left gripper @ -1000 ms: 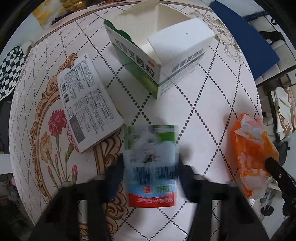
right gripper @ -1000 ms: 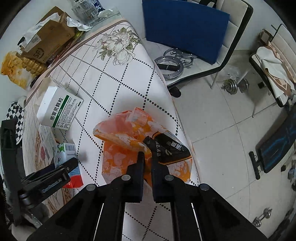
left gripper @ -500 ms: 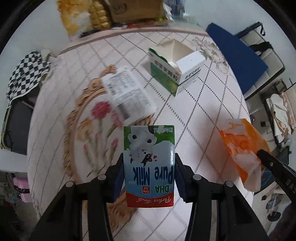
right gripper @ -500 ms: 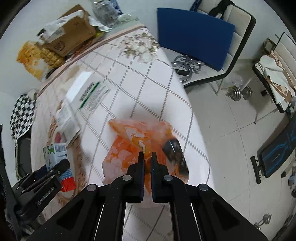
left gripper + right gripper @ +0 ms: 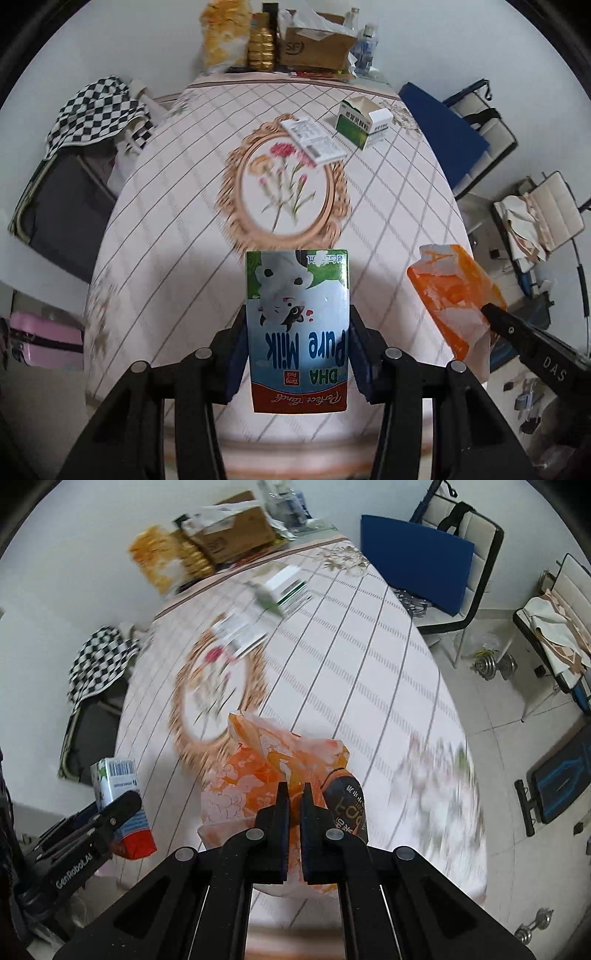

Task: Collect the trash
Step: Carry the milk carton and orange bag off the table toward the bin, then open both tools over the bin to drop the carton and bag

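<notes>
My left gripper (image 5: 297, 325) is shut on a blue, green and red "Pure Milk" carton (image 5: 297, 328) and holds it in the air above the table's near edge. My right gripper (image 5: 293, 794) is shut on an orange and white plastic bag (image 5: 258, 779) with a dark wrapper (image 5: 347, 805) inside, also lifted. The bag shows at the right in the left wrist view (image 5: 454, 295); the carton shows at the left in the right wrist view (image 5: 118, 786). A green and white medicine box (image 5: 362, 122) and a flat printed box (image 5: 314, 140) lie on the far part of the table.
The table (image 5: 166, 221) has a white diamond-pattern cloth with a floral medallion. A cardboard box (image 5: 317, 48), bottles and a yellow bag stand at its far end. A blue chair (image 5: 439, 129) is on the right, a checkered cloth (image 5: 96, 110) on the left.
Both grippers have risen and pulled back from the table. The left gripper lifted the milk carton off the table; the right gripper lifted the orange bag. The table items look farther away.
</notes>
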Available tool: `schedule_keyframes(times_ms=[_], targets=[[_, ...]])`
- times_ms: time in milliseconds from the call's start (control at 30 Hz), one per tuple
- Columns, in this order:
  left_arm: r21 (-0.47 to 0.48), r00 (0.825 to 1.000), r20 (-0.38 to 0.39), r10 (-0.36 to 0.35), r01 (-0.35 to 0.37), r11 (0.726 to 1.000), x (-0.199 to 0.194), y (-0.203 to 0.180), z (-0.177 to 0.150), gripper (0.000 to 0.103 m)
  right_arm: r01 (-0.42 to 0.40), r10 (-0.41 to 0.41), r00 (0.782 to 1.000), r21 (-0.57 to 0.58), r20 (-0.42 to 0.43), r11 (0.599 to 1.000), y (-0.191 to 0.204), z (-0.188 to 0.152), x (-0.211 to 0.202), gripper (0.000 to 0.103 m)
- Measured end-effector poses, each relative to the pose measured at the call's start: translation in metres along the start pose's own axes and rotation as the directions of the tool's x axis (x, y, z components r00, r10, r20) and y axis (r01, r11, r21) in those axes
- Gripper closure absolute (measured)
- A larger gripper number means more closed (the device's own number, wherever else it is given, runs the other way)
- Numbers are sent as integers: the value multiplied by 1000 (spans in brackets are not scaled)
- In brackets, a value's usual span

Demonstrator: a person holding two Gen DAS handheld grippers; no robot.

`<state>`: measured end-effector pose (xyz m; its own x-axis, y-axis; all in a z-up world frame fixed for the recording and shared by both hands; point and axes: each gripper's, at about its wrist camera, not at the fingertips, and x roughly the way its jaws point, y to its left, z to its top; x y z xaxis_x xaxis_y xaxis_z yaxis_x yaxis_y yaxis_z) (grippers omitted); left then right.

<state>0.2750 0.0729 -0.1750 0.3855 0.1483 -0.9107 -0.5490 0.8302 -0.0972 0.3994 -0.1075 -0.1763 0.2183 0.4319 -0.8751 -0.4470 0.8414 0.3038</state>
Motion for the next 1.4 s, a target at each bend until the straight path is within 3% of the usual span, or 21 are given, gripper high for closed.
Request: schedule_keyframes(times_ms=[233, 400, 500, 700, 800, 967, 1167, 1233, 1300, 1367, 1400], targets=[[-21, 994, -58, -98, 97, 995, -43, 49, -112, 59, -38, 39, 999, 50, -27, 998, 24, -145, -51, 99], [-75, 975, -164, -150, 139, 987, -42, 79, -184, 59, -44, 53, 989, 64, -138, 997, 26, -240, -53, 99], [-102, 960, -240, -147, 126, 987, -22, 92, -224, 59, -34, 48, 974, 67, -221, 997, 21, -289, -36, 99], [-198, 894, -412, -178, 103, 975, 84, 113, -293, 58, 12, 30, 928, 110, -370, 994, -10, -360, 47, 99], [-228, 859, -477, -189, 87, 970, 159, 120, -322, 58, 29, 38, 909, 154, -415, 988, -32, -391, 110, 99], [-250, 817, -539, -203, 75, 965, 277, 131, -364, 56, 63, 50, 888, 228, -456, 972, -69, -437, 227, 99], [-266, 816, -551, -176, 28, 964, 362, 147, -397, 36, 66, 89, 870, 293, -484, 954, -96, -475, 350, 99], [-279, 814, -555, -172, 13, 960, 372, 151, -405, 8, 48, 123, 855, 312, -505, 949, -100, -487, 381, 98], [-270, 818, -556, -146, -12, 963, 375, 151, -410, 6, 42, 128, 847, 304, -517, 952, -101, -493, 398, 94], [-260, 823, -554, -124, -30, 965, 369, 157, -416, 6, 49, 114, 838, 283, -533, 958, -102, -497, 406, 74], [-250, 827, -553, -108, -41, 967, 364, 155, -417, 6, 61, 96, 840, 268, -534, 962, -101, -497, 408, 55]])
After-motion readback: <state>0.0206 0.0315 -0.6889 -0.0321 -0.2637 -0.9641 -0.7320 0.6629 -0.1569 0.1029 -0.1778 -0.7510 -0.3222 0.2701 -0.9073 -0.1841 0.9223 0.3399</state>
